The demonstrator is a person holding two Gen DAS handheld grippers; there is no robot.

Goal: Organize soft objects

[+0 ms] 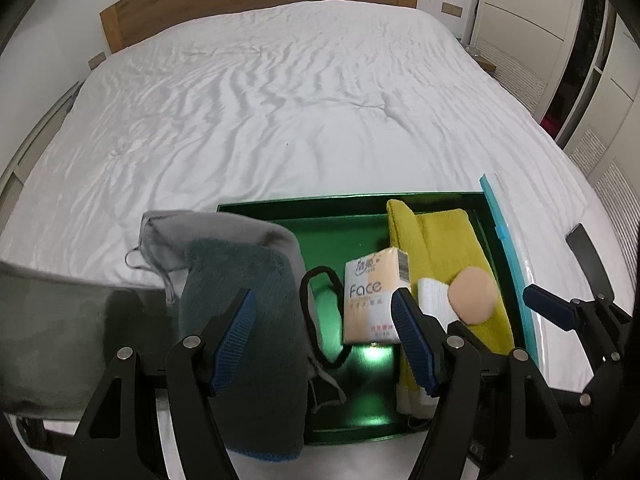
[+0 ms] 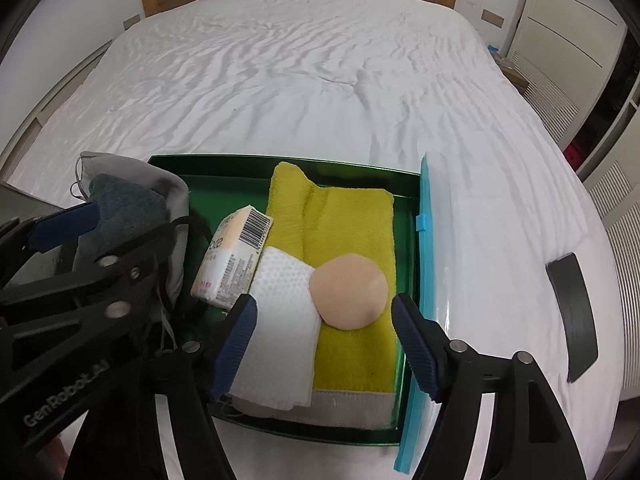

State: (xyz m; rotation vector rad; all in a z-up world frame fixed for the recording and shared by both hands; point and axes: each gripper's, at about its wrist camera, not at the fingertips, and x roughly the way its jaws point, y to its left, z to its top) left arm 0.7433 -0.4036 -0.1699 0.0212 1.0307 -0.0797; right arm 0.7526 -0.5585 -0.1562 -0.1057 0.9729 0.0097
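A green tray (image 1: 328, 205) (image 2: 208, 164) lies on the white bed. In it lie a yellow towel (image 1: 444, 236) (image 2: 348, 220), a folded white cloth (image 1: 434, 300) (image 2: 284, 300), a round beige puff (image 1: 472, 295) (image 2: 349, 297), a tissue pack (image 1: 370, 300) (image 2: 232, 264) and a black band (image 1: 316, 316). A dark teal towel (image 1: 256, 340) (image 2: 120, 204) on a grey garment (image 1: 208, 232) (image 2: 160, 184) hangs over the tray's left side. My left gripper (image 1: 324, 344) is open above the teal towel and tissue pack. My right gripper (image 2: 324, 344) is open over the white cloth and puff.
A clear bag with a blue zip strip (image 1: 504, 248) (image 2: 420, 280) lies right of the tray. A black flat object (image 2: 572, 312) rests on the bed at the right. A wooden headboard (image 1: 256, 0) is at the far end. Cupboards (image 1: 528, 8) stand to the right.
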